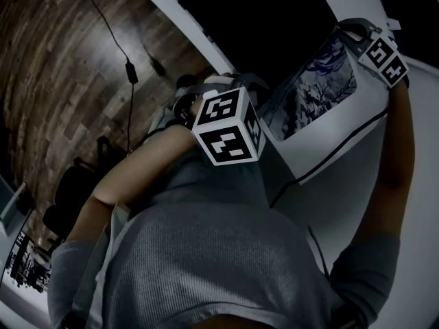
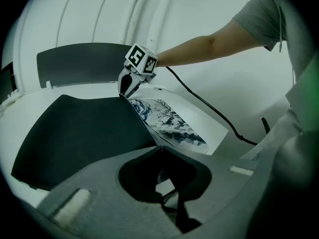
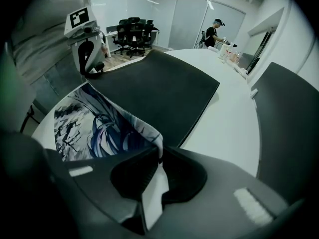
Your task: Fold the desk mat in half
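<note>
The desk mat lies partly lifted on the white table [image 3: 224, 123], its printed blue-and-white face [image 3: 94, 128] below and its black underside [image 3: 159, 93] turned up. My right gripper [image 3: 160, 156] is shut on one corner of the mat. My left gripper [image 2: 160, 149] is shut on the mat's edge at the other corner. That raised edge runs straight between the two grippers. In the left gripper view the print [image 2: 169, 121] shows right of the edge and the black side [image 2: 79, 133] left of it. In the head view the marker cubes [image 1: 226, 125] [image 1: 384, 60] sit over the print [image 1: 315, 91].
A black cable [image 2: 209, 108] trails across the table beside the mat. A second dark panel [image 3: 289, 128] lies at the table's far side. Office chairs [image 3: 132, 31] and a person [image 3: 212, 34] are in the background. Wooden floor [image 1: 62, 81] borders the table.
</note>
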`<state>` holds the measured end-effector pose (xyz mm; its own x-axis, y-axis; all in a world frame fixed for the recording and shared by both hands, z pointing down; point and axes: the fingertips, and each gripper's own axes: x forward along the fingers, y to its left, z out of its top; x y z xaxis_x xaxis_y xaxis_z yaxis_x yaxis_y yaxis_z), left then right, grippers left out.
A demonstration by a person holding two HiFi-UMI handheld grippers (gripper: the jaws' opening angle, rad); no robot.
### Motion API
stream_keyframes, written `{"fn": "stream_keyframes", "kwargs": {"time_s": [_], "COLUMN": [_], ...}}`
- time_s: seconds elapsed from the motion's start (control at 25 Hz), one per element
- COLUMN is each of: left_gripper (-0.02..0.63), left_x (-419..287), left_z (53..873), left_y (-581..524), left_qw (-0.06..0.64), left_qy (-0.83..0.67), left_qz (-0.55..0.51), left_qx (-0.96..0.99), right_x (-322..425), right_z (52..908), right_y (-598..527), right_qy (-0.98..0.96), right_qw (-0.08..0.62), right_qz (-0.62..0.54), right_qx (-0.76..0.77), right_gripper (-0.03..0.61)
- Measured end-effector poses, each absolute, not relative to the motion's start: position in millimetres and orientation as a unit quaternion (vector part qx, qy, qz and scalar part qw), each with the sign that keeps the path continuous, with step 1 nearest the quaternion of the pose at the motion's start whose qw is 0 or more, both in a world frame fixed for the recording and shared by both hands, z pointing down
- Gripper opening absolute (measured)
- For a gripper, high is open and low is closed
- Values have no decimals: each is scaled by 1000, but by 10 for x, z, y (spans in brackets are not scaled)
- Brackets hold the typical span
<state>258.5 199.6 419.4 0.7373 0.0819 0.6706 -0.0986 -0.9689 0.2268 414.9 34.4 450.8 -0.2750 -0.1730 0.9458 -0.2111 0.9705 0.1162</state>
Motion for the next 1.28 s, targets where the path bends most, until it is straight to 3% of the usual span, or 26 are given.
{"fn": "stream_keyframes", "kwargs": {"time_s": [0.44,0.76,1.28], "left_gripper": [11,11,11], "left_x": [2687,3145,3276], "left_z": [4330,4092,4066], "left_y": [2542,2771,3074], "left_qw": [133,160,128], "left_qy": [35,97,161], "left_qz": [361,348,362], "left_qx": [922,919,909], "right_x": [4256,4722,4924], "right_z": [4612,4410,4359], "right_y": [896,1127,1494], "right_qy": [-793,-790,-774], "right_qw": [597,599,619], "right_qz": [17,38,48], "right_qx": [117,122,121], "right_gripper": [25,25,28]}}
